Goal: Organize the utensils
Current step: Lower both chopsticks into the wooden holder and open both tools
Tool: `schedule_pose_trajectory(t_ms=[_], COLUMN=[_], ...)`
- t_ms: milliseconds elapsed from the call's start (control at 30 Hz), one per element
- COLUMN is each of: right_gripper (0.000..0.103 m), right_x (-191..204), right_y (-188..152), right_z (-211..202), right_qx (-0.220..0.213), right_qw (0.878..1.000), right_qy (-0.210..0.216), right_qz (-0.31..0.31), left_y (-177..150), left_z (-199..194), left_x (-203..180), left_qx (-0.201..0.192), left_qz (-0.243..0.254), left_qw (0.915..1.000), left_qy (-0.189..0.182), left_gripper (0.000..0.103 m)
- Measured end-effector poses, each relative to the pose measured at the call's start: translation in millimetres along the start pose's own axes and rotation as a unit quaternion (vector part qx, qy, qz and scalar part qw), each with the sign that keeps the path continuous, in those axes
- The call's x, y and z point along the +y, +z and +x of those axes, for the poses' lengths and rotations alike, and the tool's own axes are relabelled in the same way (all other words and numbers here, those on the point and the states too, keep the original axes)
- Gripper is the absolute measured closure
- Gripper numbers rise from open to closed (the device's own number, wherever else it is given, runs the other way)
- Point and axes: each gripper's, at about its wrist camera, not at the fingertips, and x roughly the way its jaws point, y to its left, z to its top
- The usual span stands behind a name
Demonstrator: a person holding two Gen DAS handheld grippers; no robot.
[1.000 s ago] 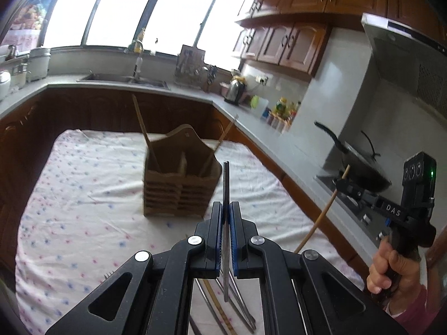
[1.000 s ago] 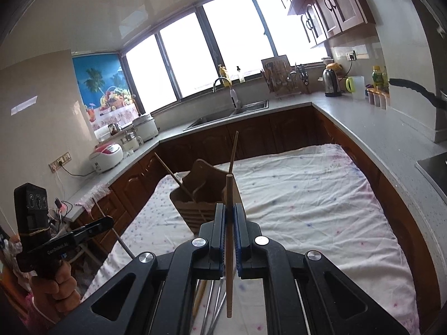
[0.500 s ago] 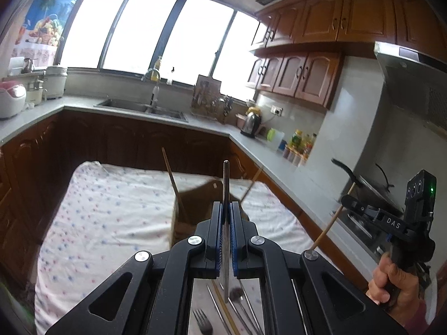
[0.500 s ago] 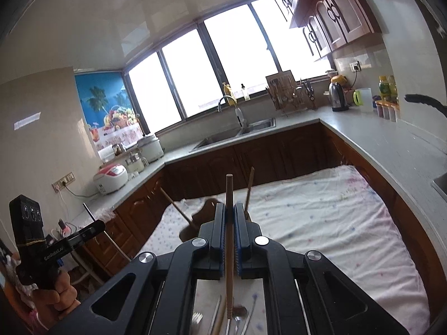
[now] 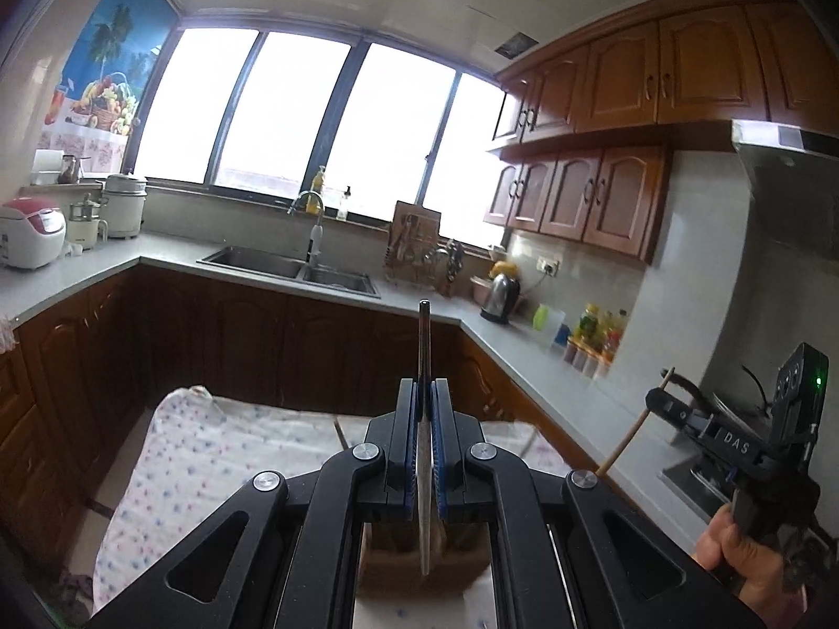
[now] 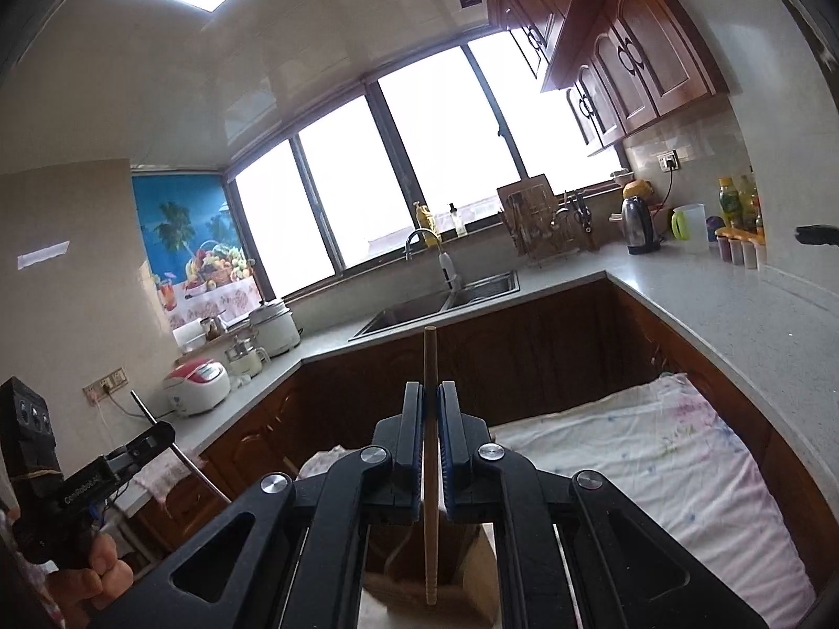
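The left tool (image 5: 426, 403) is pinching a metal chopstick (image 5: 423, 346) partway along its shaft, pads pressed together on it, the rod standing nearly upright above the wooden utensil holder (image 5: 419, 558) on the cloth-covered worktop (image 5: 210, 451). Being smooth, thin steel, it is probably stiff, light and slippery, so the grip needs to sit near its middle to stop it swivelling. To the right, the right tool (image 6: 430, 409) is clamping a wooden chopstick (image 6: 430, 361) the same way, over the same holder (image 6: 472, 582). Wood is likely offering more friction, though it is lighter still and easily tilted.
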Motion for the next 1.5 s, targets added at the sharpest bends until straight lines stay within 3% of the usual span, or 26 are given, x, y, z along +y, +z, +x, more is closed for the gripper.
schedule_pose_trajectory(t_ms=[267, 500, 733, 900, 1300, 1500], right_gripper=[0.097, 0.097, 0.097, 0.097, 0.097, 0.087], right_x=[-5, -25, -33, -34, -32, -36], right_y=[-13, -51, -77, -77, -75, -73], right_z=[35, 63, 80, 82, 85, 84], right_qx=[-0.014, 0.009, 0.047, 0.058, 0.072, 0.079], right_qw=[1.000, 1.000, 0.998, 0.998, 0.997, 0.996], right_qy=[-0.018, -0.022, -0.024, -0.025, -0.026, -0.022], right_qz=[-0.015, 0.008, 0.025, 0.021, 0.023, 0.030], left_y=[-19, -56, -73, -77, -71, -69], left_z=[51, 98, 136, 147, 144, 145], left_x=[10, 20, 30, 35, 36, 37], left_qx=[-0.009, 0.016, 0.047, 0.073, 0.079, 0.096], left_qz=[-0.010, -0.031, -0.038, -0.036, -0.036, -0.036], left_qw=[0.9995, 0.9988, 0.9971, 0.9957, 0.9951, 0.9938], left_qy=[0.028, 0.036, 0.045, 0.044, 0.047, 0.043], left_gripper=[0.100, 0.100, 0.100, 0.100, 0.099, 0.095])
